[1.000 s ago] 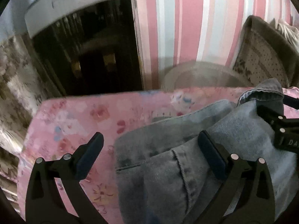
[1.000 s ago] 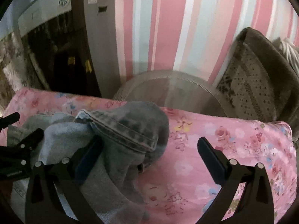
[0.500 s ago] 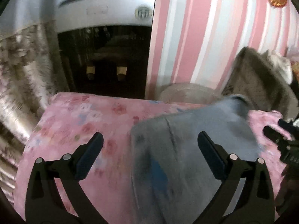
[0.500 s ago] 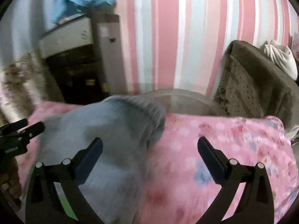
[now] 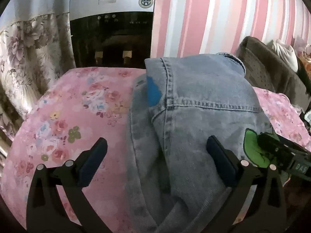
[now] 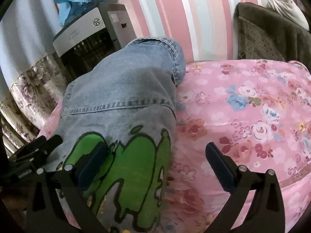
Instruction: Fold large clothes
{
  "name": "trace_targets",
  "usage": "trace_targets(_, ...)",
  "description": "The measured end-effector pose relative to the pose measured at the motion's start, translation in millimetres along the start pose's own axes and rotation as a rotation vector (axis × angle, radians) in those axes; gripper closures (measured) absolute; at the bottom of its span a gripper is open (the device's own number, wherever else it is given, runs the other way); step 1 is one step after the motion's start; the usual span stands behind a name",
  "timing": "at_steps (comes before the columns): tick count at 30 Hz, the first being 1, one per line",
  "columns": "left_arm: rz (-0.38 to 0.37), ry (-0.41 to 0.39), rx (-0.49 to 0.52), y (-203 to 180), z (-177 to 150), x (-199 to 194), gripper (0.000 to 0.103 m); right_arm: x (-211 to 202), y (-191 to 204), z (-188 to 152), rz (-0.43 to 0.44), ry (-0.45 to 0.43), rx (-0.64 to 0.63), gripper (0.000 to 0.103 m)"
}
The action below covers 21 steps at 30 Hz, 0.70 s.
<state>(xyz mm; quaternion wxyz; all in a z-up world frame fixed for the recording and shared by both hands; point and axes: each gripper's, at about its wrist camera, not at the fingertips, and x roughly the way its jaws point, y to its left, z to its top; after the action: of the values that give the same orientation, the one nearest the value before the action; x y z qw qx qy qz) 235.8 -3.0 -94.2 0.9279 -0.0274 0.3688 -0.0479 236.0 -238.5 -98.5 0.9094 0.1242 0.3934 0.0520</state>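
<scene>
Two tongs, left [image 5: 156, 160] and right [image 6: 156, 160], both spread wide, gripping nothing. Faded blue denim jeans with green cartoon print [image 6: 124, 101] lie bunched on pink floral table cover [image 6: 243, 116], long axis running away; cloth between left pair, beside right pair.

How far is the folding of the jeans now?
Done: the jeans lie in a narrow folded bundle on the pink floral cover. In hand: nothing; left claw and right claw are open above it. Left: perhaps another fold or smoothing.
</scene>
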Motion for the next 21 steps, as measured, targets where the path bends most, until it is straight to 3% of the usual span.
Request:
trace_targets(4, -0.027, -0.004, -0.057, 7.6, -0.4, 6.6, 0.003, 6.9, 2.1, 3.7, 0.022, 0.055, 0.031, 0.003)
trace_targets(6, -0.035, -0.012, -0.067, 9.4, -1.6, 9.2, 0.003, 6.4, 6.9, 7.0, 0.068, 0.075, 0.032, 0.022)
trace_targets(13, -0.038, 0.0, -0.053, 7.5, 0.2, 12.8, 0.003, 3.0, 25.2, 6.1, 0.05, 0.053, -0.009, 0.041)
trace_targets(14, -0.033, -0.003, -0.045, 4.4, 0.8, 12.2, 0.003, 0.3, 26.2, 6.2, 0.053, 0.04, -0.024, 0.049)
trace_targets(15, -0.032, -0.004, -0.029, 0.8, 2.1, 11.7, 0.006, -3.5, 25.6, 7.4, 0.058, 0.027, -0.033, 0.056)
trace_targets(17, -0.085, 0.007, -0.012, -4.9, 5.1, 10.8, 0.028, -12.0, 24.1, 12.1, 0.081, 0.003, -0.049, 0.063)
trace_targets(18, -0.105, 0.009, -0.003, -13.3, 8.0, 8.2, 0.045, -16.9, 26.1, 14.6, 0.084, -0.009, -0.065, 0.065)
trace_targets(21, -0.085, -0.008, 0.039, -43.9, 13.3, 3.6, 0.051, -32.6, 27.9, 22.3, 0.088, -0.049, -0.109, 0.07)
